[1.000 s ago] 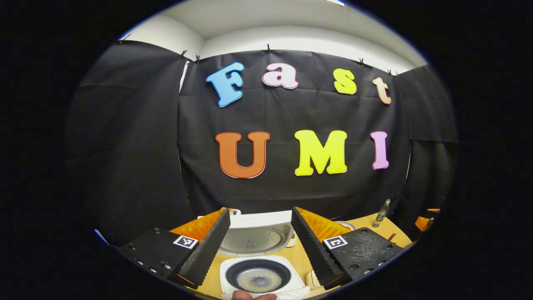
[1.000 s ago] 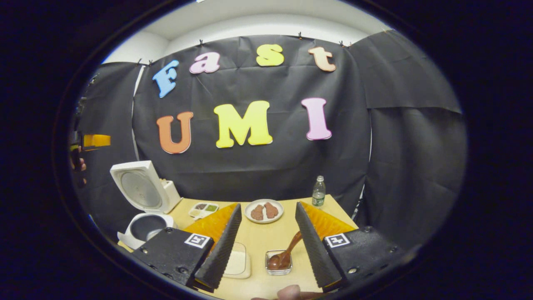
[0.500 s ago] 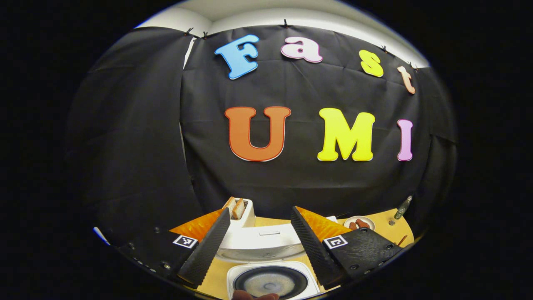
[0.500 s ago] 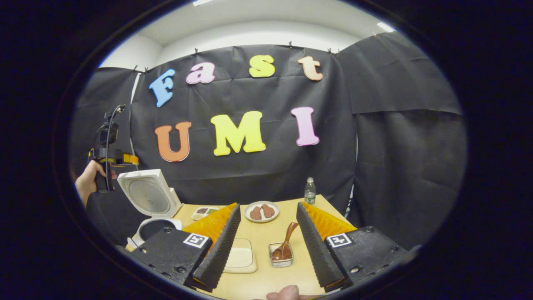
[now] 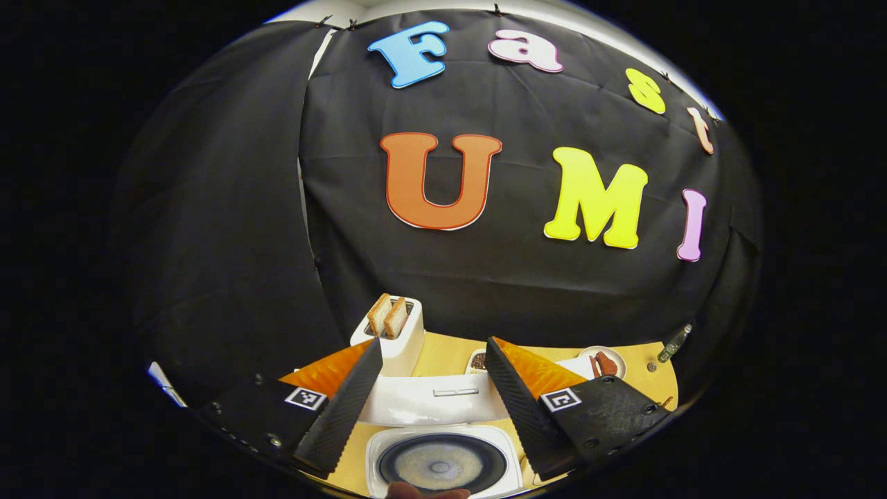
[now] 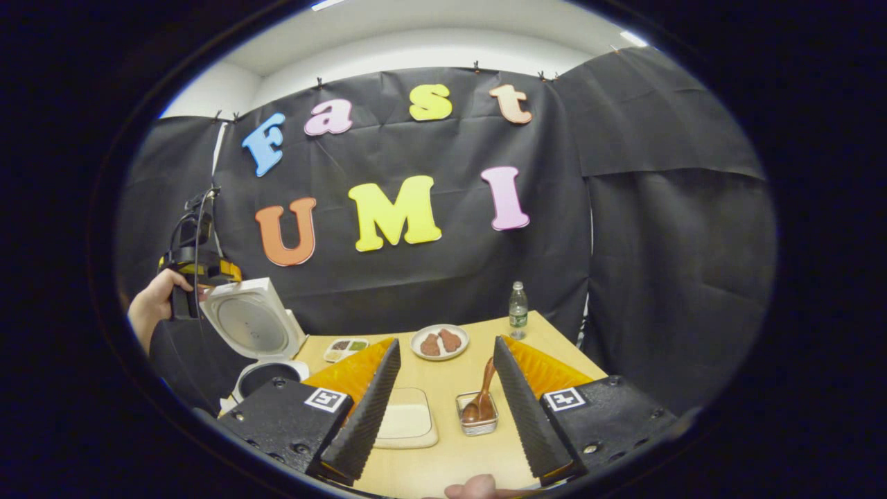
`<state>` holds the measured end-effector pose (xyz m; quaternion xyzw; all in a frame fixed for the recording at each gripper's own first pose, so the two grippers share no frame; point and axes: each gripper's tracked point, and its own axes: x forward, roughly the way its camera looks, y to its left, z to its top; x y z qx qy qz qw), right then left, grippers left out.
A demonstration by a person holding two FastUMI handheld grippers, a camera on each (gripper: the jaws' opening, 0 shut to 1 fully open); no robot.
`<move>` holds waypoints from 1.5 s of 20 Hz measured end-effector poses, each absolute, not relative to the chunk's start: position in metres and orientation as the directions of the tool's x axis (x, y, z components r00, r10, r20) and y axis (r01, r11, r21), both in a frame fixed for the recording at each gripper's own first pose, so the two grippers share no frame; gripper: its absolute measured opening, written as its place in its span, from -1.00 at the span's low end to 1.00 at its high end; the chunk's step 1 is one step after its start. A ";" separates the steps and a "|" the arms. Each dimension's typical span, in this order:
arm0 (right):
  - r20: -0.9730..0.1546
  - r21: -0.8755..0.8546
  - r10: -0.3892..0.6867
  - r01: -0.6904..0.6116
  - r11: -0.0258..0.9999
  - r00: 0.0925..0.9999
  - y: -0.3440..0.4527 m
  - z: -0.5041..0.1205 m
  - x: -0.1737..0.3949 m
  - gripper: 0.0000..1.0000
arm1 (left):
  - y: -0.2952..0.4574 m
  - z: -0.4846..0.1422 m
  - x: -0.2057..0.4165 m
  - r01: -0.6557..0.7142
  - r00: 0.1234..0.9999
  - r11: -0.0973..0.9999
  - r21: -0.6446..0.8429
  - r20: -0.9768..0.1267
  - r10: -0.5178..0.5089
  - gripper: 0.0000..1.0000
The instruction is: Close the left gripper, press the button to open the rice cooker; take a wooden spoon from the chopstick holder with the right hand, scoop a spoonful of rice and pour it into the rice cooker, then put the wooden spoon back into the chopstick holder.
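A pale wooden table (image 6: 533, 339) with a smooth top carries everything. On its left side sits the white rice cooker (image 6: 258, 339), boxy with rounded corners; its lid stands raised, showing a round metallic inner plate, and in the left gripper view the round dark inner pot (image 5: 442, 463) lies open directly below, its bottom greyish and glossy. Behind the cooker in that view stands a white toaster (image 5: 395, 339) with two browned slices of bread upright in its slots. The left gripper (image 5: 428, 367) hangs above the open cooker with its ribbed, wedge-shaped fingers spread apart and nothing between them; in the right gripper view a hand (image 6: 154, 301) holds it beside the raised lid. The right gripper (image 6: 447, 364) is likewise released, its ribbed fingers wide and empty above the table. Between them lie a shallow rounded-square dish of white rice (image 6: 407, 424) and a small square chopstick holder (image 6: 478, 416) with the dark, glossy wooden spoon (image 6: 483, 396) leaning inside it, bowl down. Farther back sit a round white plate (image 6: 439, 342) with two brown pieces, a compartmented tray (image 6: 346, 348), and a small clear bottle (image 6: 517, 306).
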<state>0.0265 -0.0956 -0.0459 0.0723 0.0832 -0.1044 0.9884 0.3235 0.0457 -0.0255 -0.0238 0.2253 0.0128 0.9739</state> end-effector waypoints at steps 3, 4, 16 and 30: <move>-0.176 0.150 -0.167 0.194 0.970 0.970 -0.093 -0.044 0.036 0.77 | 0.044 -0.030 0.311 -0.023 0.889 1.000 -0.016 -0.458 0.013 0.94; -0.177 0.154 -0.153 0.181 0.971 0.972 -0.091 -0.044 0.040 0.77 | 0.043 -0.030 0.305 -0.024 0.882 0.999 -0.020 -0.470 0.012 0.94; -0.190 0.142 0.032 -0.005 0.990 0.981 -0.059 -0.049 0.059 0.75 | 0.016 -0.116 0.183 -0.058 0.737 0.992 -0.111 -0.676 -0.032 0.93; -0.241 0.130 0.055 -0.024 0.991 0.969 -0.062 -0.069 0.052 0.73 | 0.011 -0.212 0.121 -0.078 0.593 0.994 -0.079 -0.805 -0.017 0.95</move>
